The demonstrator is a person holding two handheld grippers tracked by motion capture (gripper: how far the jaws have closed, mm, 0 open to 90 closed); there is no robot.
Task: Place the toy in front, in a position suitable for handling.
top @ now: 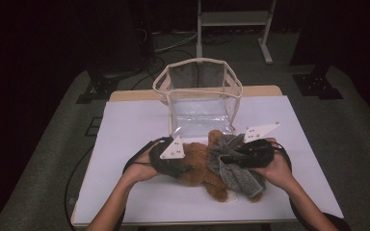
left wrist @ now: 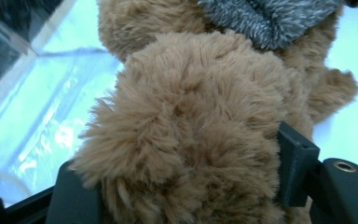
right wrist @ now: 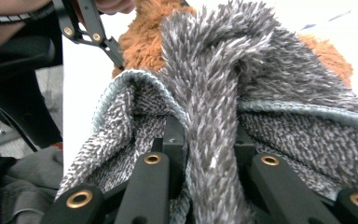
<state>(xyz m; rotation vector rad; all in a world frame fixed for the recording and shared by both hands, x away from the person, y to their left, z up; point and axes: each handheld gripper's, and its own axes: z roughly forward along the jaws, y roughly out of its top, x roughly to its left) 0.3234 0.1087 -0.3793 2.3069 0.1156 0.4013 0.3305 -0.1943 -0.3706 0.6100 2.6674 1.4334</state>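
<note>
A brown plush toy [top: 200,166] lies on the white table cover [top: 135,120], near its front. A fuzzy grey cloth [top: 236,168] is draped over the toy's right part. My left gripper [top: 178,166] comes in from the left. In the left gripper view its jaws press on both sides of a bulging lump of the brown plush [left wrist: 191,121], with the left gripper [left wrist: 182,186] closed around it. My right gripper [top: 231,156] comes from the right. In the right gripper view my right gripper [right wrist: 209,140] pinches a fold of the grey cloth [right wrist: 214,84].
A clear plastic bag with beige trim [top: 200,91] stands open just behind the toy, its mouth upward. The person's forearms enter from the bottom edge. A white metal frame [top: 233,24] stands on the floor beyond the table.
</note>
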